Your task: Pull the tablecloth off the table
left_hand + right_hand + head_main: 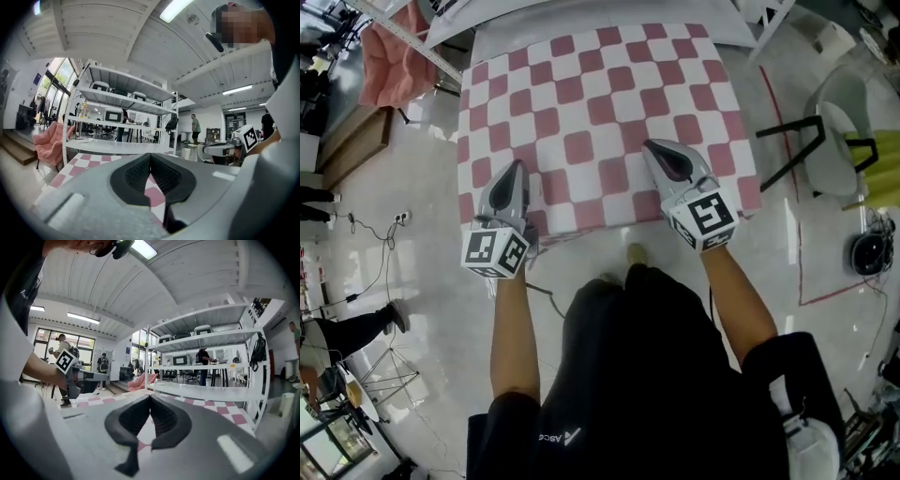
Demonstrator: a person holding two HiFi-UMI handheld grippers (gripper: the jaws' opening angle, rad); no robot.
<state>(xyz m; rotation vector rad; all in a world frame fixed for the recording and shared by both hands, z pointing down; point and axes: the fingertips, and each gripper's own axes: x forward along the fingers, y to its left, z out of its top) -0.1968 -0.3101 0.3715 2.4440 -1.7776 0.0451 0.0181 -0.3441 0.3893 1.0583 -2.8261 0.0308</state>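
Observation:
A pink-and-white checked tablecloth (600, 103) covers the table in front of me and hangs over its near edge. My left gripper (518, 166) lies over the cloth's near left part, jaws shut with nothing seen between them. My right gripper (649, 146) is over the near right part, shut in the same way. In the left gripper view the closed tips (150, 155) meet above the checked cloth (82, 161), which shows through the gap behind them. The right gripper view shows its closed tips (150, 397) above the cloth (232, 414).
A white metal shelf rack (117, 117) stands right behind the table's far edge. Pink fabric (394, 56) hangs at the far left. A black frame and a chair (811, 141) stand to the right, beside red floor tape. A cable (375, 234) lies on the floor at the left.

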